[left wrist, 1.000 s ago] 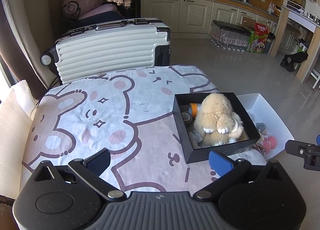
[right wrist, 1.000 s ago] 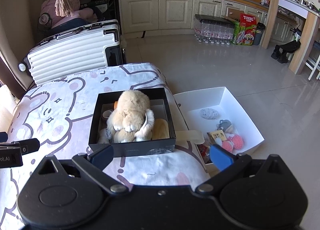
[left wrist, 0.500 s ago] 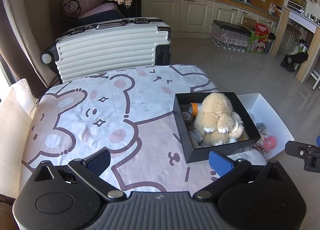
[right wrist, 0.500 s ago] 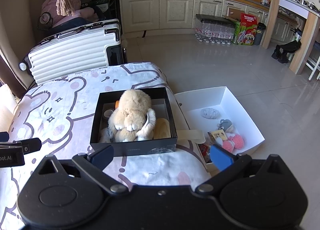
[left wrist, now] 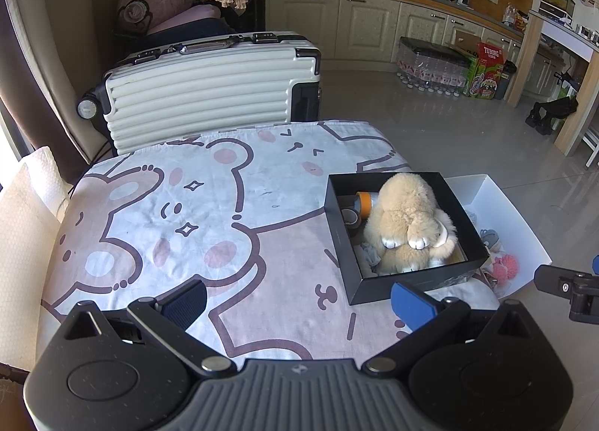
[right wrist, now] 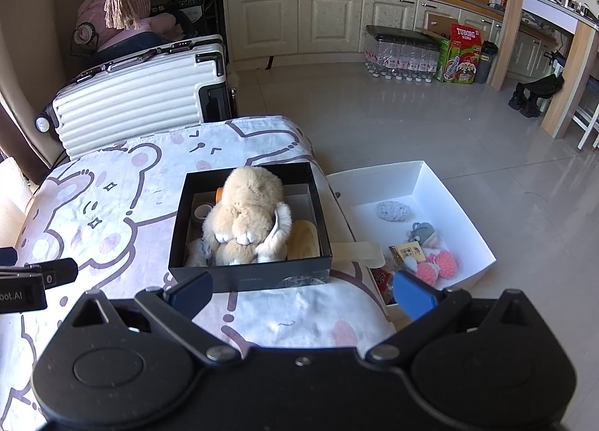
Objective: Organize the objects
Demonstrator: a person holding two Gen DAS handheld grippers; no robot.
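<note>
A black box [left wrist: 338, 221] [right wrist: 247, 275] sits at the right edge of the bear-print table cover [left wrist: 179, 206] [right wrist: 112, 206]. It holds a tan plush rabbit [left wrist: 406, 221] [right wrist: 247, 214], tape rolls [left wrist: 353, 206] and other small items. A white box [right wrist: 468, 214] [left wrist: 520, 221] stands on the floor to the right with a grey plush [right wrist: 423, 232], pink pompoms [right wrist: 438, 266] and a grey knit piece [right wrist: 393, 211]. My left gripper [left wrist: 297, 303] is open and empty above the cover. My right gripper [right wrist: 301, 290] is open and empty just before the black box.
A white ribbed suitcase [left wrist: 209, 90] [right wrist: 138, 94] lies behind the table. Bottled water packs [right wrist: 400, 52] and a Tuborg carton [right wrist: 460, 52] stand by the kitchen cabinets. A folded white cloth [left wrist: 26, 228] lies at the table's left. Tiled floor lies to the right.
</note>
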